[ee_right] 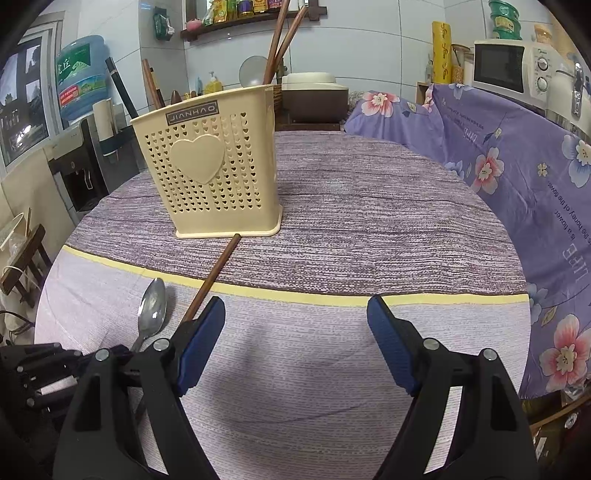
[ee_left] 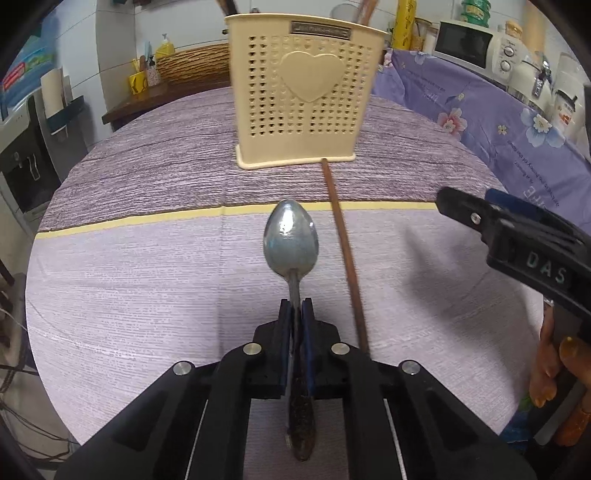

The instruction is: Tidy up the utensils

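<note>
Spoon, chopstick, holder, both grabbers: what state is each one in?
Spoon: gripped by its handle, bowl facing up.
Loose chopstick: flat on the tablecloth, tip at the holder's base.
Utensil holder: upright, chopsticks inside.
Left gripper: shut on spoon.
Right gripper: open, empty.

White tiled walls [ee_right: 369, 55], wall shelf [ee_right: 251, 20] crowded with bottles, microwave [ee_right: 506, 66] at right, water dispenser [ee_right: 79, 162] at left, floral purple cloth [ee_right: 517, 177] draped alongside
</note>
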Demonstrator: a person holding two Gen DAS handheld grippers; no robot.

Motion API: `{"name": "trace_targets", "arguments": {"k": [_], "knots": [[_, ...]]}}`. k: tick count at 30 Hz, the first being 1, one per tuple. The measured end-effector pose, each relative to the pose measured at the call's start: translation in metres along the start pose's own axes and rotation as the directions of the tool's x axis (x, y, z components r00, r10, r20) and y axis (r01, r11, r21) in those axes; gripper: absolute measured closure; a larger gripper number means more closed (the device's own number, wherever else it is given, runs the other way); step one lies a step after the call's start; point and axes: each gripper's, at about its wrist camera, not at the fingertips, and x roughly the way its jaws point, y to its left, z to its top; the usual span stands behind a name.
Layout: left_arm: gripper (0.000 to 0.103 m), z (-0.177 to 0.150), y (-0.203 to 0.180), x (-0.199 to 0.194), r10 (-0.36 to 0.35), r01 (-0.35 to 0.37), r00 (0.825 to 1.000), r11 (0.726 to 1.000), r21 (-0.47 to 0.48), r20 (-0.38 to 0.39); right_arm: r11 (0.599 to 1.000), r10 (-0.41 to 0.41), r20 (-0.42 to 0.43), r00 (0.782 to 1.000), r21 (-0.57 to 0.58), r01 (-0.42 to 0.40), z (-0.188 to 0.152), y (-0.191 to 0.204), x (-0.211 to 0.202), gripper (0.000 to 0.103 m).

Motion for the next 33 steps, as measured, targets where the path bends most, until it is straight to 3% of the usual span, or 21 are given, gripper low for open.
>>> {"name": "trace_targets", "arguments": {"k": [7,13,16,19,23,29,33], "knots": [[0.095,0.013,0.049,0.005,0.045,-0.044,0.999,0.995,-0.085,0.004,0.998,0.061,-0.075,0.995,0.018,-0.06,0.006,0.009,0.017,0.024],[0.095,0.012,0.056,0.004,0.034,-0.032,0.999,0.994,-0.107,0.014,0.994,0.112,-0.142,0.983,0.007,-0.112,0.017,0.039,0.042,0.025],[0.095,0.01,0.056,0.002,0.022,-0.02,1.0,0.993,-0.113,0.019,0.994,0.1,-0.179,0.979,-0.014,-0.104,0.017,0.056,0.056,0.034],[0.087,0.009,0.061,-0.001,0.018,-0.014,0.999,0.992,-0.126,0.028,0.994,0.085,-0.218,0.972,-0.043,-0.097,0.011,0.074,0.066,0.049],[0.081,0.009,0.069,-0.005,0.018,-0.012,0.999,0.989,-0.145,0.037,0.99,0.017,-0.205,0.979,-0.131,-0.045,0.004,0.09,0.065,0.052],[0.08,0.01,0.071,-0.004,0.006,0.0,0.999,0.988,-0.153,0.04,0.975,0.051,-0.236,0.97,-0.197,-0.099,-0.001,0.089,0.055,0.075],[0.08,0.009,0.073,-0.003,0.001,0.005,0.999,0.988,-0.155,0.036,0.967,0.077,-0.258,0.963,-0.215,-0.135,-0.006,0.068,0.046,0.08]]}}
